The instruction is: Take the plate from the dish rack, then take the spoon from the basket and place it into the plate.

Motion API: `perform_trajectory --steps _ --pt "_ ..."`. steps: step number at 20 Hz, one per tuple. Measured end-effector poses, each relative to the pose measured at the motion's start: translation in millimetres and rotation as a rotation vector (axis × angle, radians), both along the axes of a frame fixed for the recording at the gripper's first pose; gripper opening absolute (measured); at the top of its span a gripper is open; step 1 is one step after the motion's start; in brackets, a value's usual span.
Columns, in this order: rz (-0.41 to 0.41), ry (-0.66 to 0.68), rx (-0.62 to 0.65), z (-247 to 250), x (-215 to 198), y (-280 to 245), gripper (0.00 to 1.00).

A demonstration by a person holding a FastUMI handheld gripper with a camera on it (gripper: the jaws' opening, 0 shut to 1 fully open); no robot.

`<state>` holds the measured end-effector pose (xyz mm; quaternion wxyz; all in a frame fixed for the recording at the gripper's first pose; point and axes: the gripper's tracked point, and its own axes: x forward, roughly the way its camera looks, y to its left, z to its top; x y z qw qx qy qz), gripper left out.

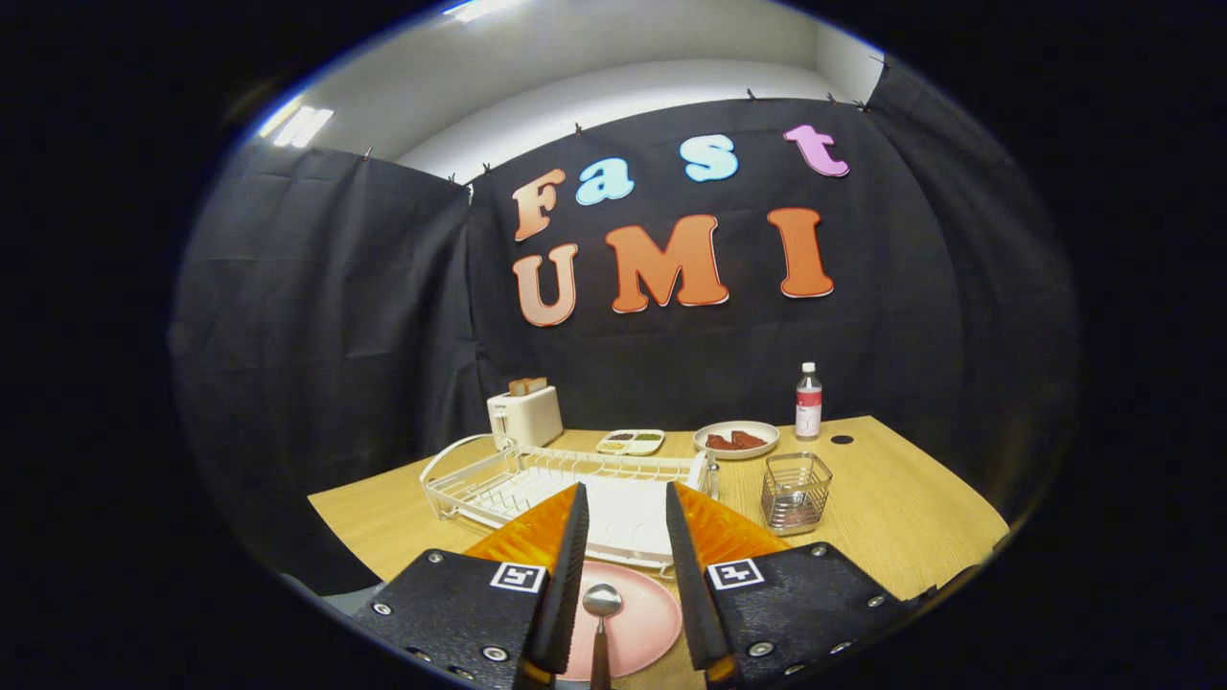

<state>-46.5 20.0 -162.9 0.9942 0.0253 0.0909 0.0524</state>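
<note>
A pink plate (640, 625) lies on the wooden table (911, 517), in front of the white dish rack (498, 484). A metal spoon (601, 613) rests in the plate, bowl toward the rack and handle pointing back at me. My gripper (624, 494) is open and hovers above the plate, its fingers on either side of the spoon and well apart from it, their tips over the rack's near edge. The wire basket (796, 492) stands to the right of the rack, beyond the right finger.
A white toaster (524, 414) with bread stands behind the rack. Farther back are a small divided dish (631, 441), a plate of red food (736, 439) and a bottle (808, 401). The table's edges run close at left and right.
</note>
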Motion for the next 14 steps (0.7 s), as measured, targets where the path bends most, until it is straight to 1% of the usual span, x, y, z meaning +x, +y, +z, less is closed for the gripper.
perform_trajectory --steps 2,4,5,6,8,11,13,14 --pt "0.009 -0.04 0.028 17.1 -1.0 6.8 0.47" --pt "0.002 -0.082 0.033 34.8 -1.0 7.4 0.47" --pt "-0.01 -0.104 0.028 45.3 -0.5 5.7 0.48" --pt "-0.021 -0.122 0.023 53.6 -1.5 5.0 0.51" --pt "-0.025 -0.148 0.005 68.4 -3.5 7.3 0.54" --pt "-0.044 -0.196 -0.034 93.6 -6.8 6.9 0.55" --pt "-0.08 -0.22 -0.06 105.4 -9.3 1.3 0.61" --pt "-0.089 -0.224 -0.081 108.7 -11.1 1.1 0.66"
